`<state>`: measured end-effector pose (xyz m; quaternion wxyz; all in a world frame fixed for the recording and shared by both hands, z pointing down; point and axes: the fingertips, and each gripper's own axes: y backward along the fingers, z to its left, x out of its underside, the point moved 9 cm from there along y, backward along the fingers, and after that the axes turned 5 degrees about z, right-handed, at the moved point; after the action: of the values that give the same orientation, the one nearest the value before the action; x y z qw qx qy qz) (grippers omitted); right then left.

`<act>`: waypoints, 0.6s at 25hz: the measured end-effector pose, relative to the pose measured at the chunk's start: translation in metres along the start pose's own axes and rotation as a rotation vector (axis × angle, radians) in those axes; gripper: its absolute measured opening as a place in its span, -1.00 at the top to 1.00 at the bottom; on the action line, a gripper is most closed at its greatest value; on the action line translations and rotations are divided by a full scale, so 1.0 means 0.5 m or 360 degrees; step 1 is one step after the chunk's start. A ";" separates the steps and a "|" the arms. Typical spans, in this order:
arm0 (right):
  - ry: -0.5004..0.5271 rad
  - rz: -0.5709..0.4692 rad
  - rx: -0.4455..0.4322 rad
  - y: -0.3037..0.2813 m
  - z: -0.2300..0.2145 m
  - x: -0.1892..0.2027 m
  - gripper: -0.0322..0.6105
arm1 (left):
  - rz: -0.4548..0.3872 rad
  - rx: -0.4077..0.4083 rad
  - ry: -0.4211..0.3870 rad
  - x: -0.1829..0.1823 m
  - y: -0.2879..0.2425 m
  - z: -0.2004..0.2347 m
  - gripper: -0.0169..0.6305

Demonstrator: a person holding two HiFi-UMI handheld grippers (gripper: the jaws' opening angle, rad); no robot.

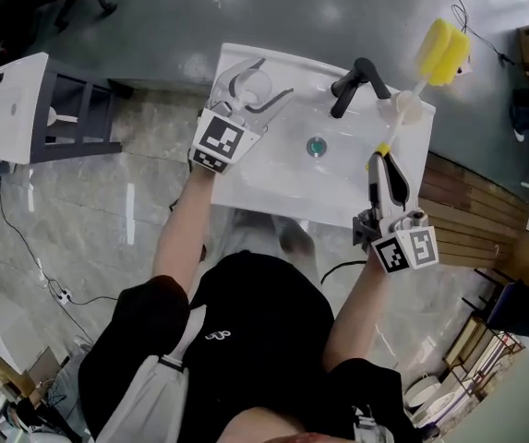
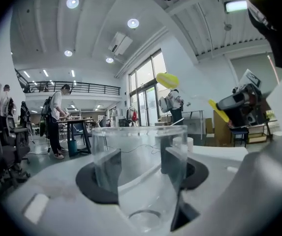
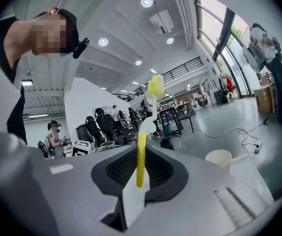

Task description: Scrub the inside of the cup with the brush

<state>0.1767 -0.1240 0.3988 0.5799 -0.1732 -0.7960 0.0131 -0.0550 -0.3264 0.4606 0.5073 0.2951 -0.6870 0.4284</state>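
A clear glass cup (image 1: 250, 89) sits between the jaws of my left gripper (image 1: 266, 79) over the sink's far left corner. In the left gripper view both pads press on the cup (image 2: 141, 191) walls, so the left gripper (image 2: 141, 159) is shut on it, the cup's mouth facing away. My right gripper (image 1: 381, 162) is shut on the yellow handle of the brush (image 1: 447, 52), whose yellow sponge head sticks out past the sink's far right corner. The right gripper view shows the handle (image 3: 141, 151) clamped upright in the right gripper (image 3: 141, 167). Cup and brush are well apart.
The white sink (image 1: 273, 173) has a black faucet (image 1: 354, 83) and a green drain (image 1: 316, 145). A paper cup (image 1: 410, 107) stands on the sink's right rim under the brush stem. A white side table (image 1: 10, 109) stands left, wooden slats (image 1: 467, 210) right.
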 end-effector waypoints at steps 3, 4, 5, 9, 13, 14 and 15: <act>0.0056 0.0016 -0.0068 0.029 -0.011 -0.014 0.75 | 0.0032 -0.0003 -0.0095 -0.043 0.032 -0.038 0.05; 0.0075 0.0025 -0.0088 0.041 -0.015 -0.017 0.75 | 0.0046 -0.0006 -0.0139 -0.058 0.041 -0.052 0.05; 0.0094 0.0035 -0.0108 0.052 -0.020 -0.018 0.75 | 0.0066 -0.0013 -0.0186 -0.071 0.050 -0.065 0.05; 0.0176 0.0100 -0.0194 0.089 -0.032 -0.011 0.75 | 0.0213 -0.0074 -0.0349 -0.090 0.083 -0.110 0.05; 0.0235 0.0175 -0.0300 0.126 -0.040 0.003 0.75 | 0.0369 -0.0143 -0.0588 -0.114 0.107 -0.146 0.05; 0.0244 0.0192 -0.0327 0.137 -0.041 0.007 0.75 | 0.0402 -0.0155 -0.0641 -0.119 0.111 -0.155 0.05; 0.0255 0.0210 -0.0352 0.147 -0.041 0.011 0.75 | 0.0431 -0.0167 -0.0688 -0.122 0.115 -0.164 0.05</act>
<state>0.2133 -0.0569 0.3943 0.6169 -0.2885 -0.7305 -0.0504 -0.0480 -0.2290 0.3955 0.3012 0.2585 -0.8340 0.3833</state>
